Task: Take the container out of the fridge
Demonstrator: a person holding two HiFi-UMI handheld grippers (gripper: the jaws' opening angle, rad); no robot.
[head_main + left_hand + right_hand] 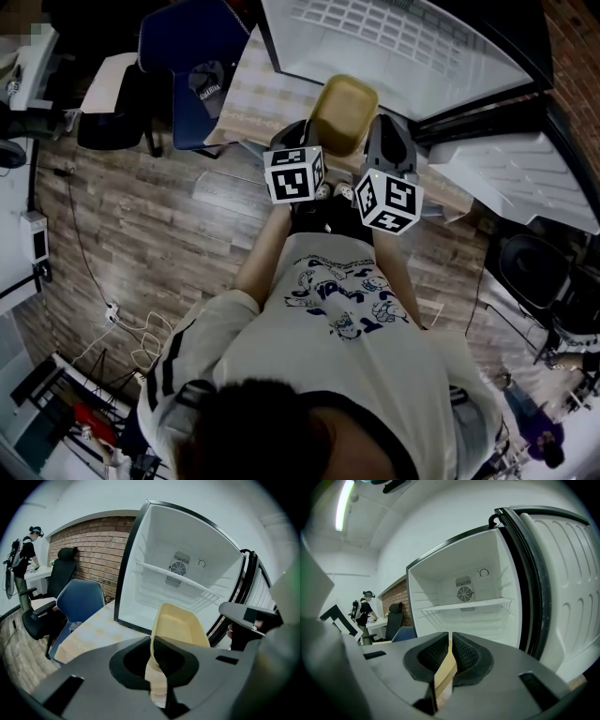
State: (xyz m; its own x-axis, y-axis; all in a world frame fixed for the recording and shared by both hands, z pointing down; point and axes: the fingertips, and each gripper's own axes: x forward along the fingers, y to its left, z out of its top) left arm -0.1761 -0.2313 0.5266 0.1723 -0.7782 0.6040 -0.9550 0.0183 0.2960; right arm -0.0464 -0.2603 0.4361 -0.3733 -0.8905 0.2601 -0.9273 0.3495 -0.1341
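Nearest, the person's white shirt [281, 366] carries a blue cartoon print; any lettering in it is too blurred to read. Both forearms [263, 251] reach forward from the body, close together. The two marker cubes [294, 174] sit side by side, each showing black-and-white square patterns.

The left tongs [153, 651] are pinched onto the left rim of a shallow yellow container [181, 625], the thin wall caught between the ribbed pads. The right tongs [450, 654] are likewise clamped on the opposite rim, which shows edge-on between the jaws.

The container hangs level between the two tongs, outside the fridge [187, 545], just in front of its open compartment and over the pale worktop [86, 634]. Inside the fridge, a wire shelf [176, 578] crosses below a round fan grille. The fridge door [567, 578] stands swung open at the right. A blue chair [80, 599] stands beside the worktop at the left.
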